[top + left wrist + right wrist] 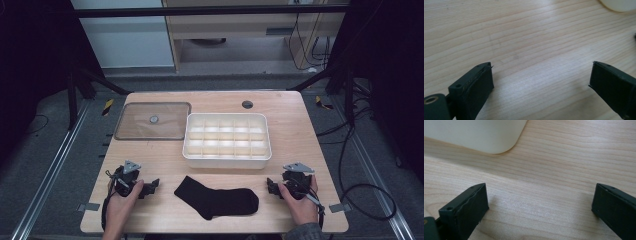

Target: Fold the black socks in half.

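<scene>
A black sock (217, 198) lies flat on the wooden table (300, 135) near its front edge, midway between my two grippers. Behind it stands a white divided box (227, 139) with several empty compartments. My left gripper (150, 186) rests on the table left of the sock, held by a hand, and its jaws stand wide apart over bare wood (541, 67). On the other side of the sock, my right gripper (270, 187) is open too, with nothing between its jaws (540, 192). A rounded corner of the white box (481, 135) shows ahead of it.
A clear flat lid (153, 120) with a round knob lies at the back left of the table, beside the box. A small round hole (247, 104) sits near the table's far edge. Dark frame posts and cables flank the table on the floor.
</scene>
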